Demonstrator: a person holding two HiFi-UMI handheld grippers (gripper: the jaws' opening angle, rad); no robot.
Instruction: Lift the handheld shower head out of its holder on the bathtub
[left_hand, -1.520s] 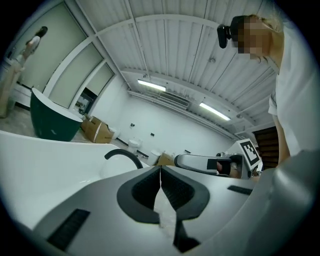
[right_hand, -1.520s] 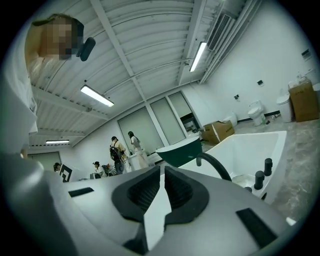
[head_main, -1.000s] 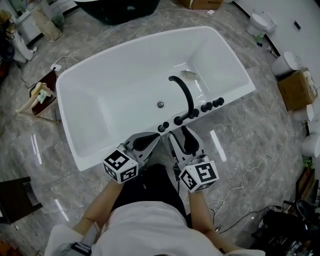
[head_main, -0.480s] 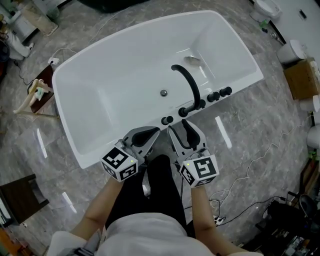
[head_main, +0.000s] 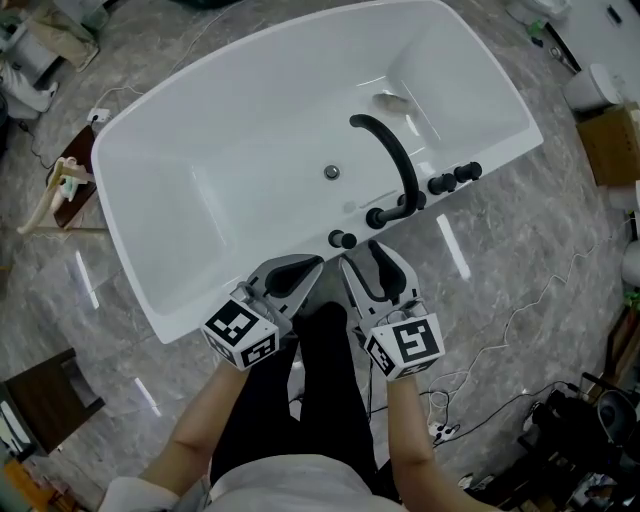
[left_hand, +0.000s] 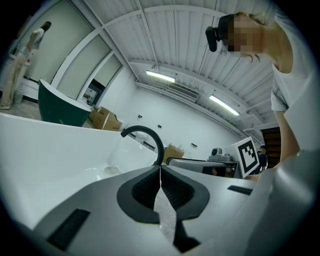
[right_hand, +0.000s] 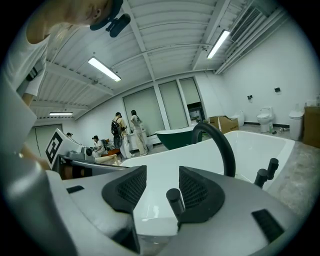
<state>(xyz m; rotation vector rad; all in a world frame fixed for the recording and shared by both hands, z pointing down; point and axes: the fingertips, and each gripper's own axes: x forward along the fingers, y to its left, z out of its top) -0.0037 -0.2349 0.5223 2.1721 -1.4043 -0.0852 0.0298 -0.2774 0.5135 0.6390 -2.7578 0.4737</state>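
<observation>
Both grippers have edged closer to the white bathtub (head_main: 230, 130) on the grey marble floor (head_main: 520, 250). Left gripper (left_hand: 160, 167) fingers are pressed together, right gripper (right_hand: 162, 185) fingers wide. The black shower head (right_hand: 175, 199) stands upright on the near rim, just beyond them, and 1 dark green tub (right_hand: 175, 136) sits far off.

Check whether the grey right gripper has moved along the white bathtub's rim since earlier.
No, barely: the right gripper stays just outside the white bathtub's rim, beside the small black knob, as before.
</observation>
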